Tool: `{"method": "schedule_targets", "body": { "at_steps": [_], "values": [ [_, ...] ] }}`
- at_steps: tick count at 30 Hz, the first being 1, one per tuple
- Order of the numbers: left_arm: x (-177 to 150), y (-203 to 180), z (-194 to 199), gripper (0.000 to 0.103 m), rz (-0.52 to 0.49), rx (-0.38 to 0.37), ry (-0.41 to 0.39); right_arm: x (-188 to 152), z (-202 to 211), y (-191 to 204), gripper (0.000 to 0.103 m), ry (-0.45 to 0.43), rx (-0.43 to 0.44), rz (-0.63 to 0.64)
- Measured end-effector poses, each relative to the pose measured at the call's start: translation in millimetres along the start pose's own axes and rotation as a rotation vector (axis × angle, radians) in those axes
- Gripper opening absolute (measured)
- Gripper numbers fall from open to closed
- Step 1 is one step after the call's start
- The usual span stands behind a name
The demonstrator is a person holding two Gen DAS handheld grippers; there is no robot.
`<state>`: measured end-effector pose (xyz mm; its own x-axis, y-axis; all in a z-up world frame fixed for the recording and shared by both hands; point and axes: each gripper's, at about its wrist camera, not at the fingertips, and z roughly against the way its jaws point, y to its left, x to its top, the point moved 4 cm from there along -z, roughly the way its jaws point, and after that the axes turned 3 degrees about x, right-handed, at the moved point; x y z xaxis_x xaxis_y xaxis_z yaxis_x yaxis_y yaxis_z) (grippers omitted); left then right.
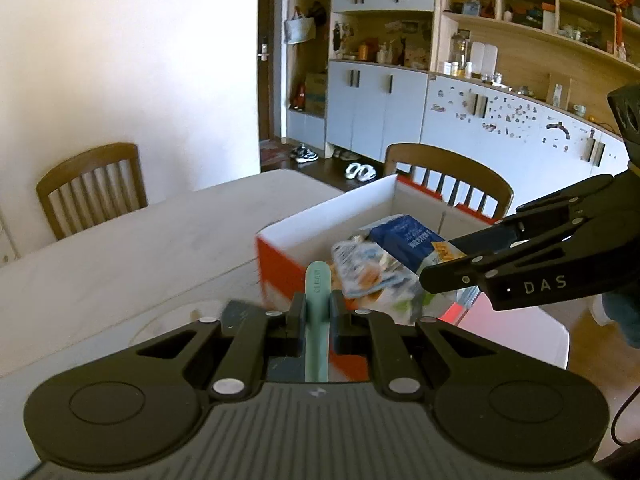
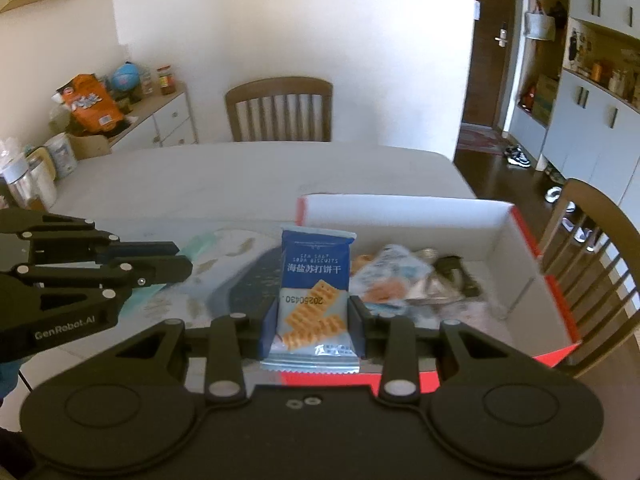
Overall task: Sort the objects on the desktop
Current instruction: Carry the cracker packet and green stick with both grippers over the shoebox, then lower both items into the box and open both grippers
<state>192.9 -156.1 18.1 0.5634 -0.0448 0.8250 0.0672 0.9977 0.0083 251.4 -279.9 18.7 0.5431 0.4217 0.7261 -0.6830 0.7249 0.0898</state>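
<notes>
My left gripper [image 1: 317, 312] is shut on a slim mint-green stick-shaped item [image 1: 317, 300] that stands upright between the fingers, just in front of the near corner of a red-and-white box [image 1: 320, 216]. My right gripper [image 2: 312, 320] is shut on a blue soda biscuit packet [image 2: 314, 280] and holds it over the box's near rim [image 2: 400, 380]. The right gripper also shows in the left wrist view [image 1: 448, 276], the left gripper in the right wrist view [image 2: 176, 258]. Inside the box lie several snack packets [image 2: 394, 276] and a dark item [image 2: 456, 272].
The box sits on a pale table [image 2: 240, 176] with wooden chairs [image 2: 280, 108] around it. A patterned mat [image 2: 236, 248] lies left of the box. A low cabinet with jars and bags [image 2: 120, 120] stands at the left, wall cupboards [image 1: 380, 112] behind.
</notes>
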Motion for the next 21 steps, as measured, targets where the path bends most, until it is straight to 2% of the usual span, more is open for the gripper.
{"method": "schedule_targets", "body": {
  "at_steps": [10,21],
  "values": [
    [36.8,-50.3,-53.3,0.01,-0.043,-0.028,0.015,2.5,0.6,-71.1,0.037,0.024,-0.031,-0.042],
    [52.0,-80.3,-119.9,0.01,-0.121,-0.018,0.084,-3.1,-29.3,-129.3,0.037,0.093,-0.074,-0.045]
  ]
}}
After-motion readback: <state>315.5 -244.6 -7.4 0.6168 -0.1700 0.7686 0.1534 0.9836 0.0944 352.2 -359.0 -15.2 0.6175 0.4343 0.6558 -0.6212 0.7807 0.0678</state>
